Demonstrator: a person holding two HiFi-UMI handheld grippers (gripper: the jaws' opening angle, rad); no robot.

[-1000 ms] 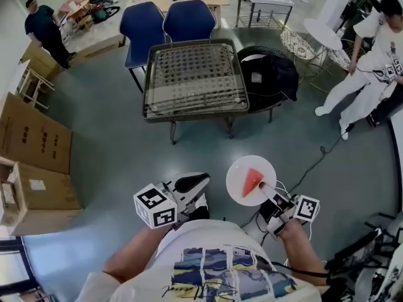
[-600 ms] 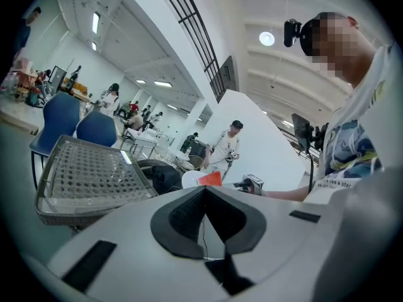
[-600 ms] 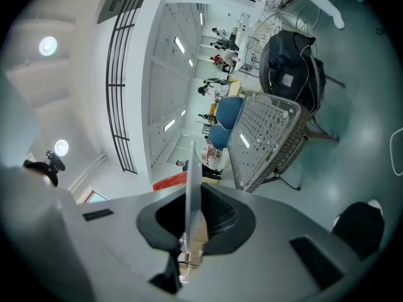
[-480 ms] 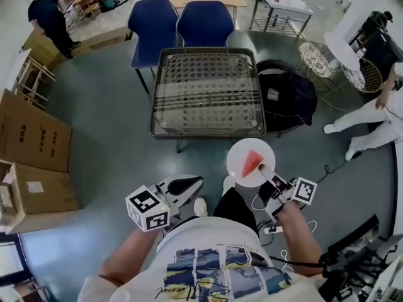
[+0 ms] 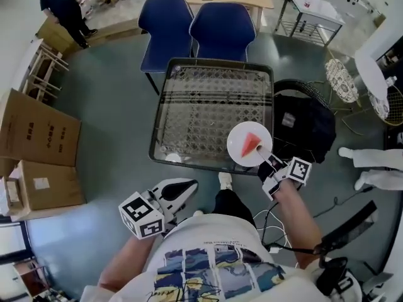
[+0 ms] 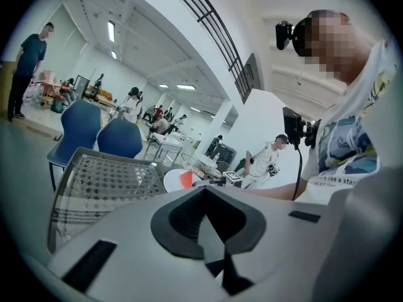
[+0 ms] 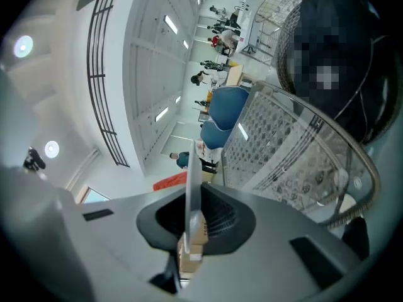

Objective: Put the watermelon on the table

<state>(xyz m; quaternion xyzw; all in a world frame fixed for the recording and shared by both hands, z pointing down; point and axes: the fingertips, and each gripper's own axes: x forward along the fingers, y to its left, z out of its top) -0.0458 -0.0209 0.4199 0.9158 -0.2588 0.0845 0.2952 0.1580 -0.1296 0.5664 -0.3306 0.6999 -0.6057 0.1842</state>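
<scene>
A red watermelon slice [image 5: 251,143] lies on a white plate [image 5: 239,148]. My right gripper [image 5: 267,163] is shut on the plate's near rim and holds it level above the near right edge of the glass table [image 5: 189,112]. In the right gripper view the plate [image 7: 191,187] shows edge-on between the jaws, with the slice [image 7: 170,182] to its left and the table [image 7: 296,156] ahead. My left gripper [image 5: 181,187] hangs low by my body, short of the table, shut and empty. Its view shows the plate [image 6: 174,180] and slice [image 6: 185,178] beyond the table [image 6: 107,181].
Two blue chairs [image 5: 165,24] [image 5: 221,27] stand behind the table. A black bag [image 5: 305,128] on a round wire seat sits right of it. Cardboard boxes [image 5: 34,131] line the left. One person stands far left [image 5: 63,2]; another's legs [image 5: 371,162] are at the right. Cables trail by my feet.
I have walked up to the table. Both grippers moved forward, and the plate with the slice went from above the floor to above the table's near right edge.
</scene>
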